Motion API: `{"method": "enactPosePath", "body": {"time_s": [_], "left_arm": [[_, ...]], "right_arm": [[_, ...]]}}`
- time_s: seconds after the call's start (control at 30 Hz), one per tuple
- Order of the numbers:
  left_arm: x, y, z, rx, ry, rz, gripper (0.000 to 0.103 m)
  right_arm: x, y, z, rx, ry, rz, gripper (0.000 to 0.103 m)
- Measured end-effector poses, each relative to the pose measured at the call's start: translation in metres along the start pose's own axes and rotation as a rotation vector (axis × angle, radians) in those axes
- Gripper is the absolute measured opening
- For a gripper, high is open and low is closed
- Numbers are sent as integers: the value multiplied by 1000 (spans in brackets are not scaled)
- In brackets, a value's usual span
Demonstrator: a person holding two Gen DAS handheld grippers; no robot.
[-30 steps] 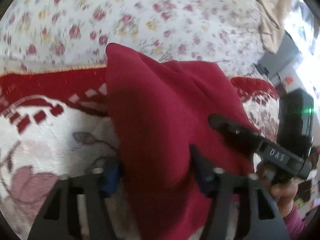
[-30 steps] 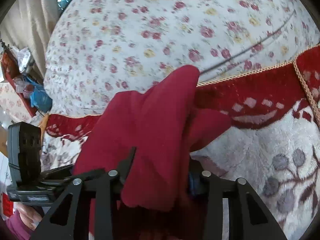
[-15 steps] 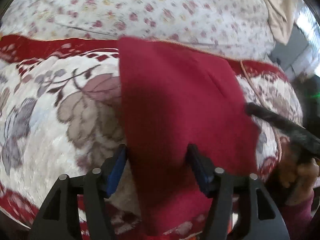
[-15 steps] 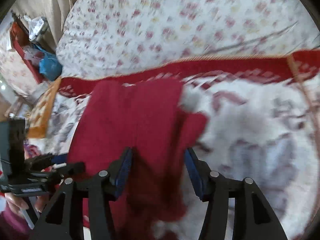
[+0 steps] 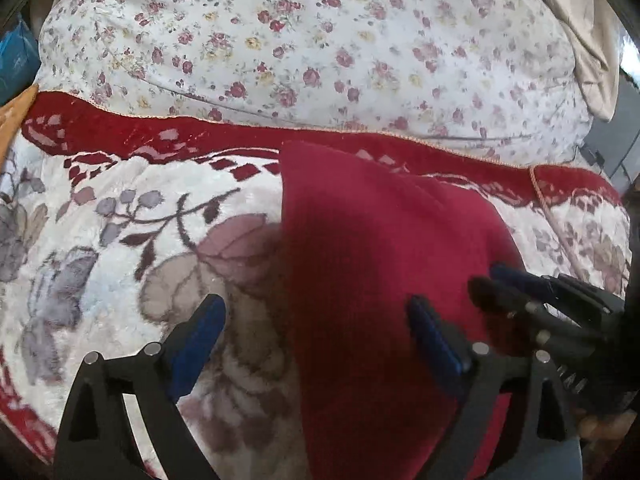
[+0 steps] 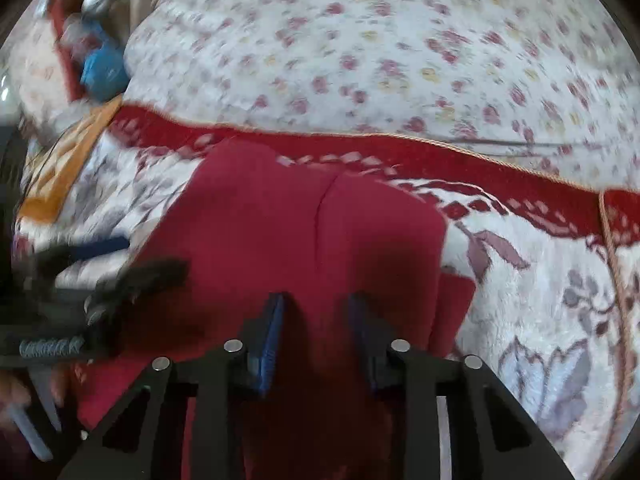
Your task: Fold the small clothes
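A dark red knit garment (image 5: 380, 240) lies flat on the plush flowered blanket (image 5: 120, 240), folded lengthwise with a seam down its middle (image 6: 280, 216). My left gripper (image 5: 316, 306) hovers over the garment's left edge. Its jaws are opening wide and the blue pads (image 5: 196, 340) stand clear of the cloth. My right gripper (image 6: 316, 300) sits at the garment's near edge, jaws closing. A raised fold of red cloth fills the gap and touches both pads. Each gripper shows in the other's view: the right gripper (image 5: 496, 280) and the left gripper (image 6: 140, 256).
A white quilt with small roses (image 5: 320, 40) rises behind the blanket's red border (image 5: 160, 136). An orange cloth (image 6: 60, 168) and a blue bag (image 6: 104, 68) lie at the far left. A person's hand (image 5: 600, 428) holds the right gripper's handle.
The garment hung bunched from both grippers; now it lies spread on the blanket. The left jaws opened wide and let it go. The right jaws widened, then narrowed on a fold.
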State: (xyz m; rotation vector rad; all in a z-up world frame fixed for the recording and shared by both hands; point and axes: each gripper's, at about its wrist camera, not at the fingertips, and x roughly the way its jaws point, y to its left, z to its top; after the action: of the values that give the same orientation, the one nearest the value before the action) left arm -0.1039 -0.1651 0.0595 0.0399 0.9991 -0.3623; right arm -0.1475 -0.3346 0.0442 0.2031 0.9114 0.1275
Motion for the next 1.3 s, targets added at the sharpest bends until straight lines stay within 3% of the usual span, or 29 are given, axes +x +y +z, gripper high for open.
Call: {"method": "enactPosePath", "body": {"time_s": [0.13,0.3,0.4,0.5,0.63,0.77,1.3], "left_arm": [[-4,-5,3,50,-39,15,96],[-11,-3,-1,51,-63,26,96],[-19,-1,-2,45,-86,37,96],[-31,-2,-4,61,-129,57,96],[-45,-3,-7,86,-170,68,96],[-55,-2,-11,97,-185,66,96],[-64,2,-16,105,-206,82,96]], "right_arm": [[-16,1,1,12,10,-2,33],[-48,19,-24,-38,2,7,49],[-39,21,-42,-42,23,-72,50],[-53,22,-43,-12,-2,-68,51],[-80,28,-40,1,-68,-83,75],[-92,30,-37,44,-111,-98,78],[-90,34,-34,76,-127,-144,89]]}}
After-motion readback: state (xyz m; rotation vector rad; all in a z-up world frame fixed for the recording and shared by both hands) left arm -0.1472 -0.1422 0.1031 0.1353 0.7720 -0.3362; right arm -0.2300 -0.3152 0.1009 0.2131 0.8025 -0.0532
